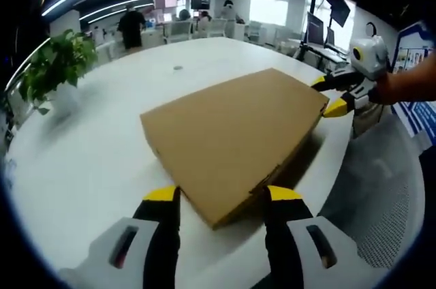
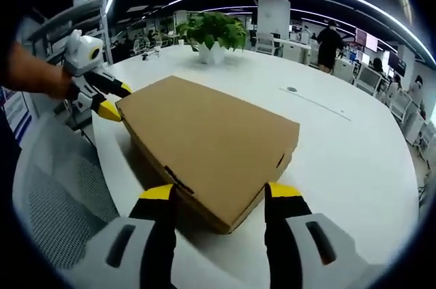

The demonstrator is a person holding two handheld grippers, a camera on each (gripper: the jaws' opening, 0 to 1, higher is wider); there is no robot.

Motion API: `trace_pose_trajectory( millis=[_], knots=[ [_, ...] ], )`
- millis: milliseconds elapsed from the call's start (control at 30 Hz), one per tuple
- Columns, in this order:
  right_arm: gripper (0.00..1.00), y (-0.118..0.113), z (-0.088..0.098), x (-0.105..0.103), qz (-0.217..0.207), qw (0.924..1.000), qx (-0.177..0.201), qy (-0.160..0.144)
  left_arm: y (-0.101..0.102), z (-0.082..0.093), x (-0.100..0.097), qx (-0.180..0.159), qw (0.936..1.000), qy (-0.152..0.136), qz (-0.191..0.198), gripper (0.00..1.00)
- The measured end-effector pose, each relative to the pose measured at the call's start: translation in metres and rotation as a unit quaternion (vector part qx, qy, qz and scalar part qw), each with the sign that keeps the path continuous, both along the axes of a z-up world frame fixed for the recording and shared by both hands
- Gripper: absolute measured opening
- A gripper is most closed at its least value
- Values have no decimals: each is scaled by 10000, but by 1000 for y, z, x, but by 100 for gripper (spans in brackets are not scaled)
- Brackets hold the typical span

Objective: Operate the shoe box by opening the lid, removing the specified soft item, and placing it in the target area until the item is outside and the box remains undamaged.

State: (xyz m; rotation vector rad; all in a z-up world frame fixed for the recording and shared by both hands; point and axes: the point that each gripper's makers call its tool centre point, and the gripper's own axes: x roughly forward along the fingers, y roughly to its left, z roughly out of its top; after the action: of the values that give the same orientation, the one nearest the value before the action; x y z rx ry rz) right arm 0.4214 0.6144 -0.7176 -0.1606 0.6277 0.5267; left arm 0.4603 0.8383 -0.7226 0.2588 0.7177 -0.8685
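1. Left gripper (image 1: pixel 221 195): jaws apart, their yellow tips standing either side of the near corner of the closed cardboard shoe box (image 1: pixel 235 135); whether they touch the box cannot be told.
2. Right gripper (image 2: pixel 221 193): jaws apart, straddling the opposite corner of the box (image 2: pixel 211 142); contact likewise cannot be told.
3. Shoe box: lies flat on the white table (image 1: pixel 88 159), lid down, between the two grippers.
4. In the left gripper view, the right gripper (image 1: pixel 335 94) sits at the box's far corner.
5. Potted plant (image 2: pixel 214 33): on the table beyond the box from the right gripper.
6. Mesh chair (image 2: pixel 58 200): left of the right gripper.
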Motion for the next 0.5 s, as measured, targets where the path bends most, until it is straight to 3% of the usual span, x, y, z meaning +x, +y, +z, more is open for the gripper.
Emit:
trace_pose_trajectory(
  millis=[500],
  knots=[
    [49, 4, -2, -15, -111, 9998, 136, 42, 6, -1, -13, -35, 10000, 8, 14, 49]
  ],
)
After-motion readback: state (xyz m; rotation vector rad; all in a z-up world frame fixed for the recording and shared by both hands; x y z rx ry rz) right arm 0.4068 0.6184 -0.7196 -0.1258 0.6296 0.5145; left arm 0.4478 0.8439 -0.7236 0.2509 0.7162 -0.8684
